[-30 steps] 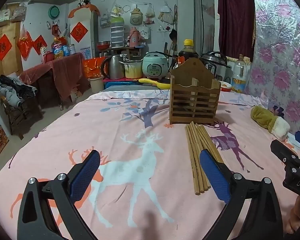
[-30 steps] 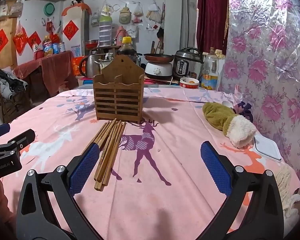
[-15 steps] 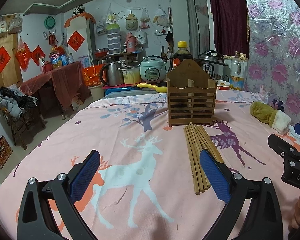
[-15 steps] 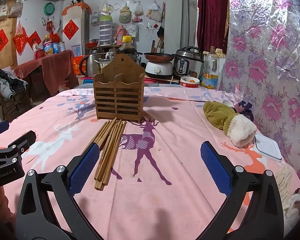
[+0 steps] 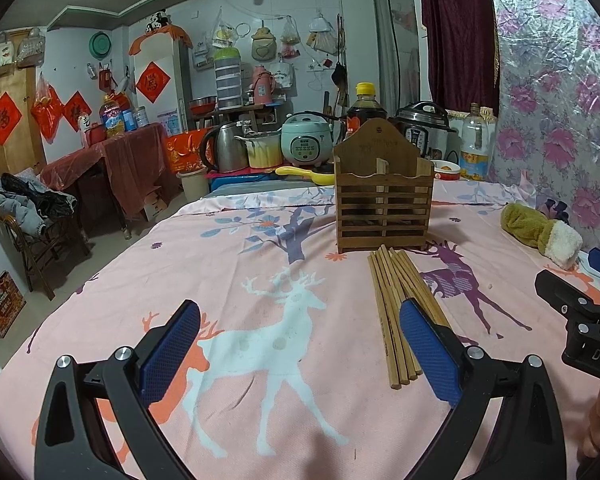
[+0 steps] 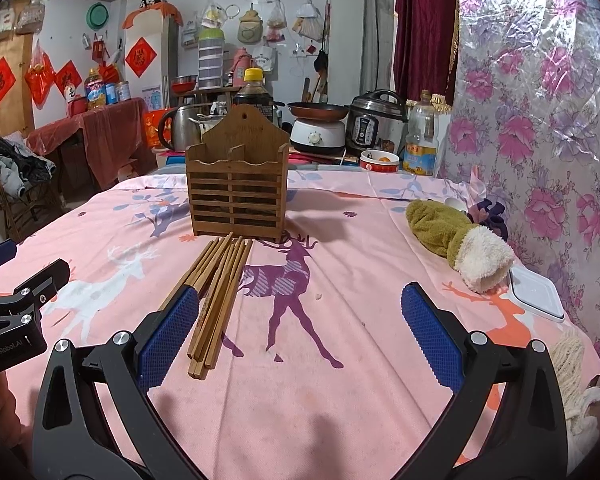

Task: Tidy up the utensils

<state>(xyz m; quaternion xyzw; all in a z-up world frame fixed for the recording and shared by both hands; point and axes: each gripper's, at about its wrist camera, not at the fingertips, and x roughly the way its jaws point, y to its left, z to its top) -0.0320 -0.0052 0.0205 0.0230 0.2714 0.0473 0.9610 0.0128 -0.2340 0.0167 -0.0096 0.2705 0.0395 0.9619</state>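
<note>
A bundle of several wooden chopsticks [image 5: 392, 304] lies on the pink deer-print tablecloth [image 5: 260, 280], just in front of an upright slatted wooden utensil holder [image 5: 383, 204]. The holder [image 6: 238, 192] and the chopsticks [image 6: 216, 292] also show in the right wrist view. My left gripper [image 5: 300, 348] is open and empty, above the cloth to the left of the chopsticks. My right gripper [image 6: 300, 332] is open and empty, to the right of the chopsticks. Each gripper's body shows at the edge of the other's view.
A green and white plush sock [image 6: 456, 240] and a white lidded box [image 6: 536, 294] lie at the table's right. Beyond the far edge stand rice cookers [image 5: 306, 146], a kettle [image 5: 224, 148] and bottles. A floral foil wall [image 6: 540, 120] runs along the right.
The left gripper has risen or tilted up slightly, so the holder and chopsticks sit lower in its view. The right gripper has barely moved. Both stay open.
</note>
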